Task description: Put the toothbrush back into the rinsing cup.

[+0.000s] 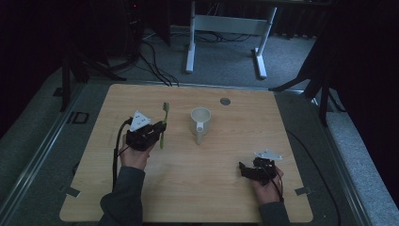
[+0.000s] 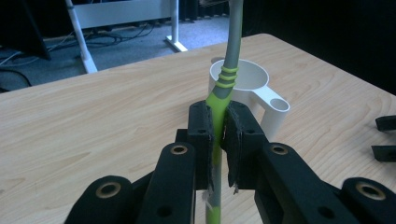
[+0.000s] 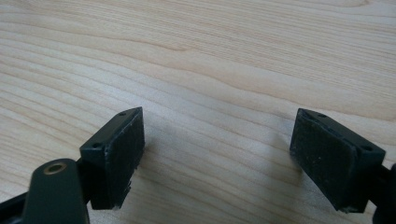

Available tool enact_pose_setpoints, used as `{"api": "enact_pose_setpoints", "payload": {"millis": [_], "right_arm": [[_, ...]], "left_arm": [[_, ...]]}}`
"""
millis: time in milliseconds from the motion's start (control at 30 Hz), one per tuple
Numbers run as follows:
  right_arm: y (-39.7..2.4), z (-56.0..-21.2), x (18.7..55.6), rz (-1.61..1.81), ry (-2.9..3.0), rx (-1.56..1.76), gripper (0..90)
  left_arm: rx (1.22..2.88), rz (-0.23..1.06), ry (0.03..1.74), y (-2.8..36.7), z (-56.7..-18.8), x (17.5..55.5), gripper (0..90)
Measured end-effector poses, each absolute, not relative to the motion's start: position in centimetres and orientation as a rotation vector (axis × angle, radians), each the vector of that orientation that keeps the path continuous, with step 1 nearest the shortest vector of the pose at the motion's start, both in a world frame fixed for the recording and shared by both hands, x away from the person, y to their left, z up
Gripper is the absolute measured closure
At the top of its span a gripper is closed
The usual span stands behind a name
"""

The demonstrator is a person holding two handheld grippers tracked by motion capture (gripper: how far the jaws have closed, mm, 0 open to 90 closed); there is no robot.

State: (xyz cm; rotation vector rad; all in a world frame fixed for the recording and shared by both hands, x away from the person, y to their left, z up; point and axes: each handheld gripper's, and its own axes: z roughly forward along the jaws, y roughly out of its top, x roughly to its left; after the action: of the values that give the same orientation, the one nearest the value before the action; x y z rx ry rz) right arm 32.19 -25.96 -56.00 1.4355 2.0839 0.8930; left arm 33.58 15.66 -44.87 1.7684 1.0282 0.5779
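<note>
Green toothbrush [image 2: 219, 100] clamped by its handle in the left gripper [image 2: 218, 140], bristles pointing away, just left of the white cup [image 1: 201, 123] on the wooden table [image 1: 188, 179], likely for dropping in; right gripper [image 3: 217, 158] spread wide, empty, resting near the front edge.

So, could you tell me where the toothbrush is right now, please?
The toothbrush is clamped in the left gripper, on the table's left half in the high view, just left of the white cup.
</note>
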Motion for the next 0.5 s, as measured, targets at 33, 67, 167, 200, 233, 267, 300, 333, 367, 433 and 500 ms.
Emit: {"api": "enact_pose_setpoints", "payload": {"millis": [33, 67, 167, 200, 233, 267, 300, 333, 367, 433, 500], "right_arm": [[-25.96, -56.0, 32.19, 0.893, 2.084, 1.435, 17.7], [-25.97, -56.0, 32.19, 0.892, 2.084, 1.435, 17.7], [-25.97, -56.01, 32.19, 0.893, 2.084, 1.433, 17.7], [-25.97, -56.01, 32.19, 0.893, 2.084, 1.434, 17.7], [-25.97, -56.01, 32.2, 0.893, 2.084, 1.433, 17.7], [-25.98, -56.01, 32.2, 0.893, 2.084, 1.431, 17.7], [-25.97, -56.01, 32.2, 0.893, 2.084, 1.433, 17.7], [-25.96, -56.01, 32.19, 0.893, 2.084, 1.433, 17.7], [-25.96, -56.01, 32.19, 0.893, 2.084, 1.433, 17.7], [-25.96, -56.01, 32.19, 0.894, 2.084, 1.434, 17.7], [-25.96, -56.01, 32.2, 0.894, 2.085, 1.433, 17.7]], "left_arm": [[1.767, 0.579, 1.026, 15.6, -44.87, 33.59, 81.2], [1.766, 0.579, 1.023, 15.54, -44.86, 33.61, 81.2], [1.762, 0.584, 1.017, 15.38, -44.81, 33.62, 81.2], [1.761, 0.585, 1.012, 15.31, -44.78, 33.63, 81.2], [1.76, 0.587, 1.01, 15.26, -44.76, 33.63, 81.2], [1.758, 0.589, 1.008, 15.21, -44.76, 33.62, 81.2], [1.755, 0.588, 1.002, 15.11, -44.75, 33.61, 81.2], [1.756, 0.59, 0.999, 15.04, -44.73, 33.6, 81.2], [1.755, 0.593, 0.993, 14.98, -44.71, 33.59, 81.2], [1.753, 0.593, 0.988, 14.89, -44.68, 33.6, 81.2], [1.754, 0.594, 0.982, 14.79, -44.62, 33.61, 81.2]]}}
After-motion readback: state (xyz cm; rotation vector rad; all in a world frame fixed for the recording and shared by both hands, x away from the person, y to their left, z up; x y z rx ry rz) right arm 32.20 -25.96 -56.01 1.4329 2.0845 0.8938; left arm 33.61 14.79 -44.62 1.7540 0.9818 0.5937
